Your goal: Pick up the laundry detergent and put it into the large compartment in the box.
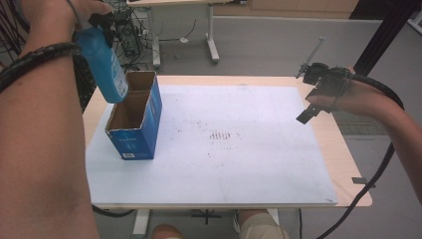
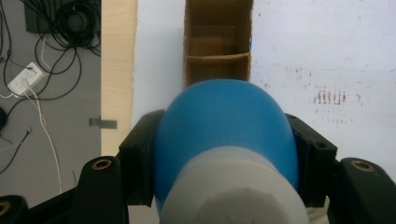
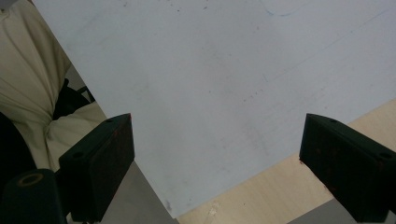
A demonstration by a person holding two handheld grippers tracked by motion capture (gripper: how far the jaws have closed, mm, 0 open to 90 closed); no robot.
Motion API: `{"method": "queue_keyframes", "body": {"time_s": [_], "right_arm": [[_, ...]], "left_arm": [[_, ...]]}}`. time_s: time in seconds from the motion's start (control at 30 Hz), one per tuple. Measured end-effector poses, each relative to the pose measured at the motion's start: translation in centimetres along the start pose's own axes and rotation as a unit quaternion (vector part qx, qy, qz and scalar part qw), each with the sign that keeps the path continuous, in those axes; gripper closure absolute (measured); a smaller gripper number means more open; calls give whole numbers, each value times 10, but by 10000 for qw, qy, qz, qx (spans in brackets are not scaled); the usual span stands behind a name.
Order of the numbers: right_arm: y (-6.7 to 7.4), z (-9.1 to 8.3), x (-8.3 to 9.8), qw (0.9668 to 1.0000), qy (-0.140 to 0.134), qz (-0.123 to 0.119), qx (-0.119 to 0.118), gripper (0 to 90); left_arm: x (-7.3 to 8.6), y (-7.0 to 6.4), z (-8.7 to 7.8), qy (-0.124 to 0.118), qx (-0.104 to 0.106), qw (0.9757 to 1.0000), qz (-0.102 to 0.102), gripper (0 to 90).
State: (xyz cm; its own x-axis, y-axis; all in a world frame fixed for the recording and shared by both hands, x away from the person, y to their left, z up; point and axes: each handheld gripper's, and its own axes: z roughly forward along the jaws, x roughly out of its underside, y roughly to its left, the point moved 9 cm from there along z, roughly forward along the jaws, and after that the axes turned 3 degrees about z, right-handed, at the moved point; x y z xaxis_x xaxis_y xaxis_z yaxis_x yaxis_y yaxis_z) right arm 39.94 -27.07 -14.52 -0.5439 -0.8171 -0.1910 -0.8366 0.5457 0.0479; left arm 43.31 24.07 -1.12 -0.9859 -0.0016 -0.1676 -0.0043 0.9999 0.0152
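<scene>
At the upper left of the high view, the left hand-held gripper point(image 1: 102, 25) clamped a blue bottle point(image 1: 105, 64) above a blue carton point(image 1: 135, 119). The left gripper view revealed the carton's inner divider point(image 2: 217, 57). At right, the right hand-held gripper point(image 3: 217, 158) stood wide open, empty, over the white surface point(image 3: 224, 74).

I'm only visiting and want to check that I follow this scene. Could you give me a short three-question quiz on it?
1. True or false: the left gripper is clamped on a blue bottle.
2. How many compartments does the blue cardboard box show? A one, B two, C four.
3. What is between the right gripper jaws?

Key: 1 true. 2 B. 3 Nothing; they stand wide apart over the white board.
</scene>
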Motion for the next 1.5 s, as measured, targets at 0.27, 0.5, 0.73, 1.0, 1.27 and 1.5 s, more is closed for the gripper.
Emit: {"method": "queue_keyframes", "body": {"time_s": [0.27, 0.5, 0.73, 1.0, 1.27, 1.5], "right_arm": [[1, 0, -1, 10000, -6, -8, -5, 101], [1, 1, -1, 10000, -6, -4, -13, 101], [1, 2, -2, 10000, 4, -21, 1, 101], [2, 2, -5, 10000, 49, -9, 17, 101], [3, 2, -6, 10000, 46, -18, 36, 101], [3, 6, -7, 10000, 64, -35, 1, 102]], "left_arm": [[1, 2, 20, 60, 24, 10000, -10, 380], [2, 4, 45, 133, 32, 9999, 56, 379], [4, 5, 66, 179, 66, 9998, 84, 380], [7, 7, 92, 158, 128, 9997, 97, 379], [11, 6, 117, 170, 104, 9997, 155, 380], [13, -1, 139, 179, 76, 9995, 229, 380]]}}
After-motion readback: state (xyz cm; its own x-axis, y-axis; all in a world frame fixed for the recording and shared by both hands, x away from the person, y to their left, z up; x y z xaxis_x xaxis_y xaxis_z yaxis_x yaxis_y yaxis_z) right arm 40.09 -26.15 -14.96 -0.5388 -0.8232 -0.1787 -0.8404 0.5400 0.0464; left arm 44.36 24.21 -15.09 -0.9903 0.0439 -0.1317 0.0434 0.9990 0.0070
